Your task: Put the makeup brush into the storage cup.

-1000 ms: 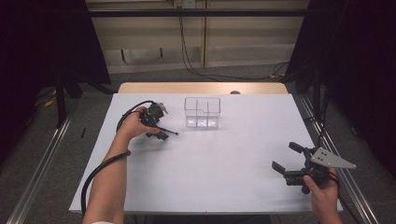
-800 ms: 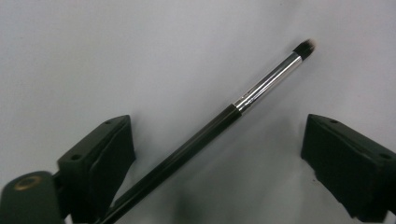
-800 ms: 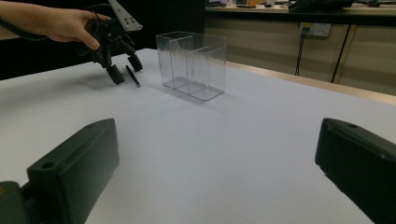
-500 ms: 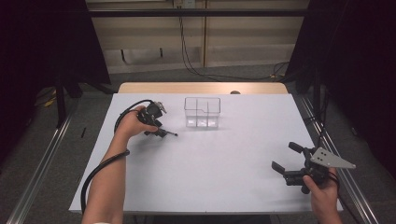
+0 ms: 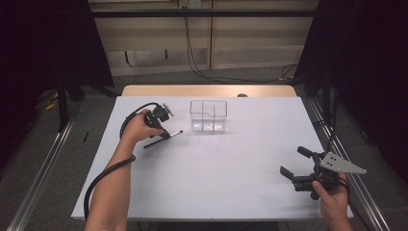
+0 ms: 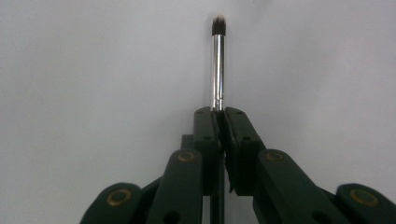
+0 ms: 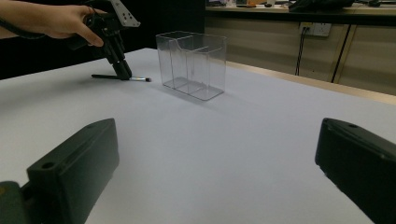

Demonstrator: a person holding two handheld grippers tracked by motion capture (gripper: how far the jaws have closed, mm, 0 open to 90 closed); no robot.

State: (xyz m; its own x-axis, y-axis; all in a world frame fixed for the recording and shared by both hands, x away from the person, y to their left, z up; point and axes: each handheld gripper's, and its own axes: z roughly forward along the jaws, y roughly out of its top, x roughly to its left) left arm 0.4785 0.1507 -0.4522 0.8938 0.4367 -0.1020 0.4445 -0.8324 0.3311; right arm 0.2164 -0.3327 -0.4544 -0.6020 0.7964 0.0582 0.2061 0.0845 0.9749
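Since the earlier frame the left gripper (image 6: 219,116) has just closed its jaws onto the makeup brush (image 6: 217,65) lying on the white table (image 5: 231,183) left of the clear organizer (image 5: 208,116) (handle end hidden). The right gripper (image 5: 300,163) gapes, idle.

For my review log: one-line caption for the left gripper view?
Left gripper fingers clamped on a makeup brush lying on the white table.
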